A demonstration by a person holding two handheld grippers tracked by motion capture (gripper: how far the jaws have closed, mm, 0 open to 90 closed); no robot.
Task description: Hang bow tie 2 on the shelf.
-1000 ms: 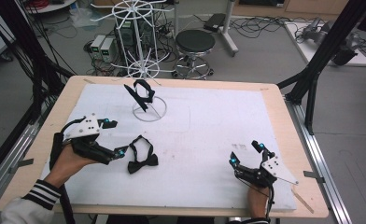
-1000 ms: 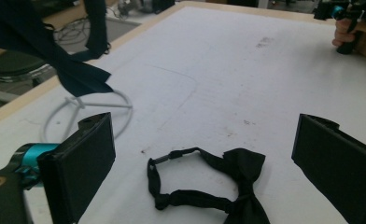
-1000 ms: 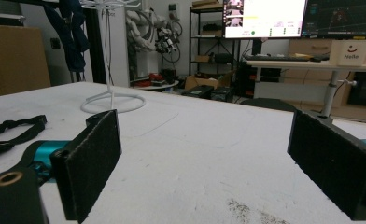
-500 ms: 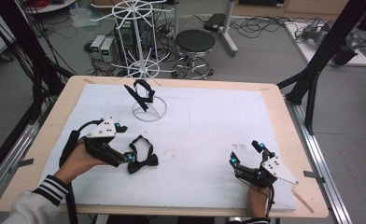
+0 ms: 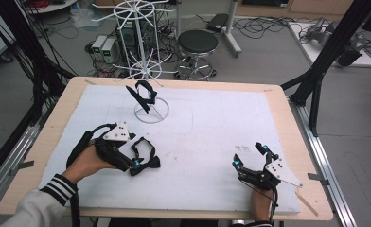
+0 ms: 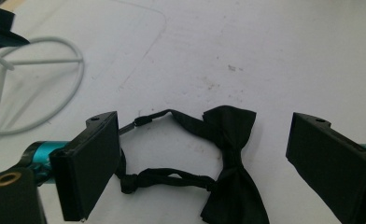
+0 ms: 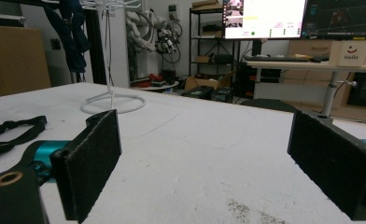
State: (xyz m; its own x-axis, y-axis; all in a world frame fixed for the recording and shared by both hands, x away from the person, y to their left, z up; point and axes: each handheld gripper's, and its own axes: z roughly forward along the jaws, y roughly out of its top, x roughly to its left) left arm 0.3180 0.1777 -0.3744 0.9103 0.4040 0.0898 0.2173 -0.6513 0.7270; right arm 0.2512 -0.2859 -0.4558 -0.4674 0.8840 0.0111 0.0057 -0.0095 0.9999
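A black bow tie [image 5: 148,161] with its strap looped lies flat on the white mat at the left front. My left gripper [image 5: 134,152] is down at it. Its jaws have just been closing a little, and the knot and wings [image 6: 230,158] lie between the two pads without either touching. A second black bow tie [image 5: 143,94] hangs on a small white wire stand [image 5: 150,112] at the back left. My right gripper [image 5: 249,155] rests low at the right front, open, with bare mat between its pads [image 7: 204,163].
The white mat [image 5: 212,127] covers most of the wooden table [image 5: 278,92]. The stand's ring [image 6: 31,88] lies just beyond my left jaw. Behind the table stand a tall white wire rack [image 5: 143,42] and a black stool [image 5: 198,45]. Black frame posts [image 5: 325,66] flank the right side.
My left gripper has moved right and slightly down, from beside the bow tie to straddling it. The right gripper has stayed put.
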